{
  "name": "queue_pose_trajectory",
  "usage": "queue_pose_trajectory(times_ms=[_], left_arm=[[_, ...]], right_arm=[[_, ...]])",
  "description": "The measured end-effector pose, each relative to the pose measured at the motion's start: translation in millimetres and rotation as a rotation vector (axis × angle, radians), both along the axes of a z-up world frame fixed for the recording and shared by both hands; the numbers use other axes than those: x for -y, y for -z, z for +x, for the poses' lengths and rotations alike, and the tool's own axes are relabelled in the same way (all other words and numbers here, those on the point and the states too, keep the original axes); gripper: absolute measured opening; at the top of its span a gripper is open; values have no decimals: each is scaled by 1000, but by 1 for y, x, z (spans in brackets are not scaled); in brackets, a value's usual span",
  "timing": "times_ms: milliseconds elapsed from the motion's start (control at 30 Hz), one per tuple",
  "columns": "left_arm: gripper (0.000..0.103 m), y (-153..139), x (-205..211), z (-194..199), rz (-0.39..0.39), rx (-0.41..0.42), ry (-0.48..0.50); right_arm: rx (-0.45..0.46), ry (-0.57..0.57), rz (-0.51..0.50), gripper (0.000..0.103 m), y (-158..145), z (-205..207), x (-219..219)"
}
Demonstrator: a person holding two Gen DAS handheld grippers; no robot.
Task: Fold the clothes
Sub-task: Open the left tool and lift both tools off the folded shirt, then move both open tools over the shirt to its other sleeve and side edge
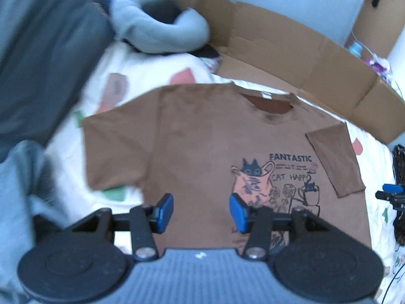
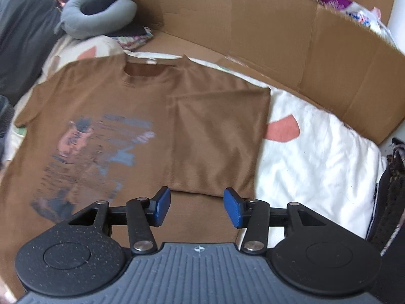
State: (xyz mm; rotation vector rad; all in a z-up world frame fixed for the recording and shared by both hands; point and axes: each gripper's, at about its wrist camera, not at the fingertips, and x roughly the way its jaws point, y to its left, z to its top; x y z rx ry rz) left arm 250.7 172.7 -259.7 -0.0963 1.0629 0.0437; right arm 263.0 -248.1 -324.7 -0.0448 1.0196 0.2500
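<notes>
Brown t-shirt (image 1: 202, 139) lies flat — both claws, left (image 1: 201, 211) and right (image 2: 197, 206), tilted down, apart, empty.

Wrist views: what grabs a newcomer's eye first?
A brown T-shirt with a "FANTASTIC / CAT HAPPY" cat print lies flat in the middle of the patterned white bedding, its right-hand sleeve already folded in over the body. Behind it a flattened cardboard box stands along the far edge, with a grey neck pillow at the far left.
</notes>
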Motion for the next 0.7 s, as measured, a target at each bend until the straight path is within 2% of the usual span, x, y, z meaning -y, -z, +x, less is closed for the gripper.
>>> queue_pose_trajectory(times_ms=[33, 100, 167, 400, 567, 700], left_arm=[[64, -8, -5, -8, -3, 9, -25], [68, -25, -16, -24, -13, 32, -78], [68, -41, -28, -39, -14, 35, -107], [68, -94, -62, -79, -76, 38, -229], [69, -128, -75, -98, -97, 55, -297], [74, -148, -83, -109, -108, 78, -330]], right_arm=[[-5, 0, 1, 54, -8, -2, -2], [-13, 4, 9, 55, -23, -6, -6], [-22, 22, 51, 60, -40, -9, -7], [9, 4, 104, 63, -115, -17, -21], [59, 11, 153, 80, -177, -22, -29], [78, -2, 185, 87, -217, -27, -38]])
